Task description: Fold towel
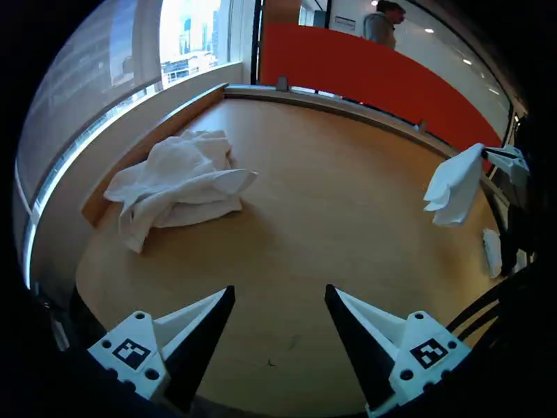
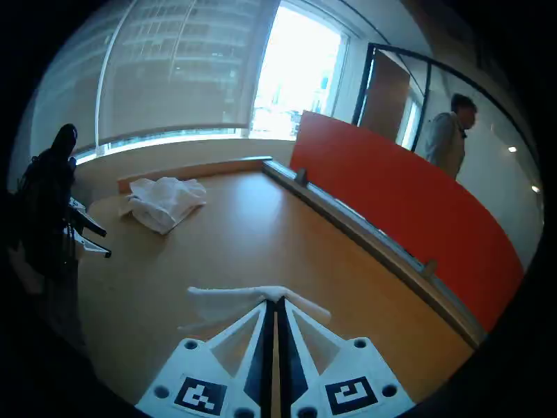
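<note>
Right tool [image 2: 276, 306] pinches a white towel [image 2: 230, 299] aloft over the table [image 2: 244, 230]; left tool [image 1: 278, 291] gapes wide, low over it

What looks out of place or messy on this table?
Only the white towel heap near the window-side edge of the table: it lies crumpled, not folded. A second towel is pinched in the shut right tongs. Nothing looks spilled or damaged.
</note>
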Available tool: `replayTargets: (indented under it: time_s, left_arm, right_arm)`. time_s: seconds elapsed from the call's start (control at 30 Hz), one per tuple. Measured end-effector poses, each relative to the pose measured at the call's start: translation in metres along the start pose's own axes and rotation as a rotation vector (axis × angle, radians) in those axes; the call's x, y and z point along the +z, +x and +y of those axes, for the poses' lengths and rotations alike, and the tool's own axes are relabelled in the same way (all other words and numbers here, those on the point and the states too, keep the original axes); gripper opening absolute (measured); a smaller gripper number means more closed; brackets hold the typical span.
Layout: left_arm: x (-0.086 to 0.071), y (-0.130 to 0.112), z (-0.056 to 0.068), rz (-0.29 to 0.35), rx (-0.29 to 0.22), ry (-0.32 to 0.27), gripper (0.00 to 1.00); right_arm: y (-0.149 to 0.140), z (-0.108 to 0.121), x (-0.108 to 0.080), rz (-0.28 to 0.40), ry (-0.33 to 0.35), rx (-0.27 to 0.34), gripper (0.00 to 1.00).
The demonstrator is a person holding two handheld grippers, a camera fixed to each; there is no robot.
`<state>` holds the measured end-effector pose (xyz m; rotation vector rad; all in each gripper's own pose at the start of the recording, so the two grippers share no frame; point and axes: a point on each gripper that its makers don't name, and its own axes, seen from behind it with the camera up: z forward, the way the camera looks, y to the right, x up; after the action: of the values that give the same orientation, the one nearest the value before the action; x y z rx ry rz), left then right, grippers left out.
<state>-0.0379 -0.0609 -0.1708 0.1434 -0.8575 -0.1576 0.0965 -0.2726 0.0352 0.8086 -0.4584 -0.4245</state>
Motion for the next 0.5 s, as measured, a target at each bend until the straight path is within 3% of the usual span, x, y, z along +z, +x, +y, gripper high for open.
replayTargets:
  time_s: [0.5]
  left_arm:
    - [0.005, 0.01, 0.013, 0.001, 0.035, -0.012, 0.96]
  right_arm:
    - [-0.017, 0.055, -0.038, -0.003, -0.085, 0.055, 0.02]
